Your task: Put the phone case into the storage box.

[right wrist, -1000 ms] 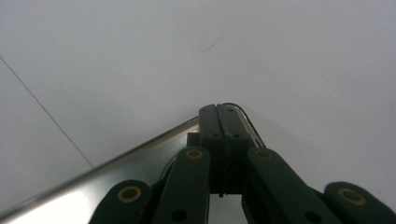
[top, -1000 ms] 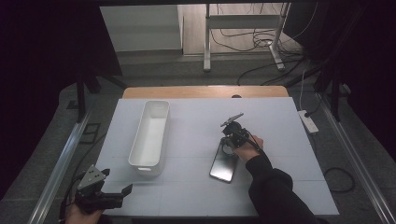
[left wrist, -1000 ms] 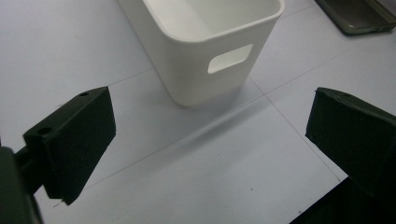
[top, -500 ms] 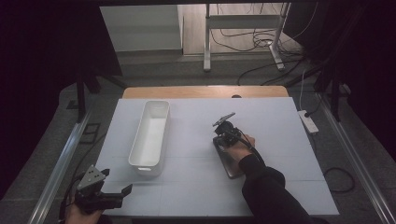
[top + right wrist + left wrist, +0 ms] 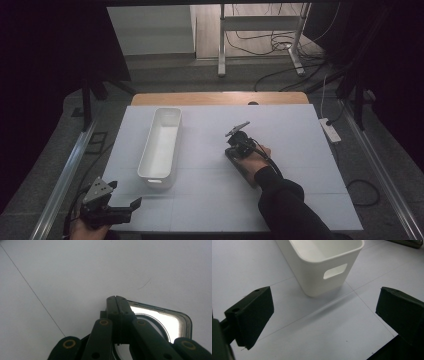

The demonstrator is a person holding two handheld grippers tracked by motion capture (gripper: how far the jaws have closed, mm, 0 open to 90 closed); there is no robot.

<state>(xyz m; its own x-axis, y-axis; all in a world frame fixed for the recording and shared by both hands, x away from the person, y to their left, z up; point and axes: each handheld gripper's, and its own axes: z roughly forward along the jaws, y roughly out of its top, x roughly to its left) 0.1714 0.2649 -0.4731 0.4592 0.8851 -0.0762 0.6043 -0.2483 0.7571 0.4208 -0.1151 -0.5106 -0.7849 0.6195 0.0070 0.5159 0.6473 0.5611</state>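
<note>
Down at the lower left of the high view, the left gripper (image 5: pixel 131 206) sits at the near corner of the white table (image 5: pixel 300 130), held in a hand (image 5: pixel 85 229) that enters from the bottom edge. Its jaws stand wide apart with nothing between them; in the left gripper view they frame bare table, and the end wall of the white bin (image 5: pixel 322 270), with its handle slot, stands beyond them in the upper middle of the frame. In the high view that bin (image 5: pixel 161 149) is a long narrow tub left of centre, lying lengthwise up the frame, and it looks empty.

Right of centre in the high view, the right gripper (image 5: pixel 240 150) rests low over a dark flat tray (image 5: pixel 245 172), with the person's hand (image 5: pixel 257 162) and dark sleeve (image 5: pixel 285 205) reaching in from the lower right. The tray lies on the table well apart from the bin. In the right gripper view the two black jaws are pressed together, tips meeting in the middle of the frame, with nothing visibly pinched between them. Their tips lie over the tray's upper left corner; the tray (image 5: pixel 175 325) shows at the lower right, dark-rimmed, with a bright reflective face and a curved line across it. Whether the tips touch the tray I cannot tell.
</note>
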